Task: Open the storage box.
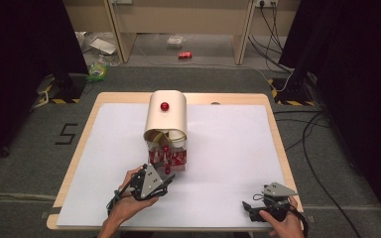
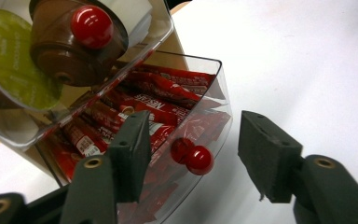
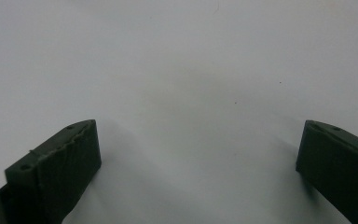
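A cream dispenser box [image 1: 166,116] with a red knob [image 1: 164,106] on its lid stands at the middle of the table. Its clear lower drawer [image 2: 214,93] holds red sachets [image 2: 154,100] and carries a small red knob [image 2: 195,157] on its front. My left gripper [image 1: 166,177] [image 2: 196,126] is open, with that drawer knob between its jaws and a gap on both sides. Above the drawer, a clear compartment holds a green-lidded capsule [image 2: 14,60] and a brown capsule [image 2: 60,51] behind another red knob [image 2: 92,26]. My right gripper [image 1: 250,207] [image 3: 199,126] rests open over the white sheet, holding nothing.
A white sheet [image 1: 228,148] covers the wooden table [image 1: 82,144]. Cables [image 1: 307,134] trail over the floor at the right. A red can [image 1: 185,55] and litter lie on the floor beyond the table's far edge.
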A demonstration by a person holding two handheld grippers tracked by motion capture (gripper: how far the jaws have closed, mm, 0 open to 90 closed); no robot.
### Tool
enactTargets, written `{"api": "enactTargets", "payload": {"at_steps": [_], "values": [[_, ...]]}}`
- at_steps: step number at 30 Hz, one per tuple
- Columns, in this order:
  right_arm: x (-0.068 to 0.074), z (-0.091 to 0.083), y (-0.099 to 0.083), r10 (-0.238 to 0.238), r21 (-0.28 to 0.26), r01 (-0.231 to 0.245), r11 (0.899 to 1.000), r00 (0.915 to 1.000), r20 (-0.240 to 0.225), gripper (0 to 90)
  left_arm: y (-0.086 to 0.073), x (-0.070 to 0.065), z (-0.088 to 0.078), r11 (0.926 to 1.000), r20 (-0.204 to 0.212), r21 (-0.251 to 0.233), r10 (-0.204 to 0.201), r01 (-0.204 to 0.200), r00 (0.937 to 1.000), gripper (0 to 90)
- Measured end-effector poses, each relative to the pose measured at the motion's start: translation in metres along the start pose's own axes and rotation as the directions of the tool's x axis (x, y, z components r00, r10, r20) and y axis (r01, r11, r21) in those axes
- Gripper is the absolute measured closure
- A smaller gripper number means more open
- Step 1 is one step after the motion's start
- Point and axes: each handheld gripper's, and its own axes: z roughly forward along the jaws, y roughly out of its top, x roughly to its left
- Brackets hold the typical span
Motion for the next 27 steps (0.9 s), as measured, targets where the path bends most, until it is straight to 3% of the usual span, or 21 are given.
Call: {"api": "enactTargets", "payload": {"at_steps": [21, 27], "values": [[0.000, 0.000, 0.000, 0.000, 0.000, 0.000, 1.000, 1.0000, 0.000, 0.1, -0.009, -0.009, -0.012, 0.9998, -0.004, 0.020, -0.001, 0.001, 1.0000, 59.7], [0.000, 0.000, 0.000, 0.000, -0.001, 0.000, 1.000, 1.0000, 0.000, 0.1, -0.012, -0.015, -0.019, 0.9995, 0.020, 0.030, -0.005, 0.004, 0.9998, 60.0]]}}
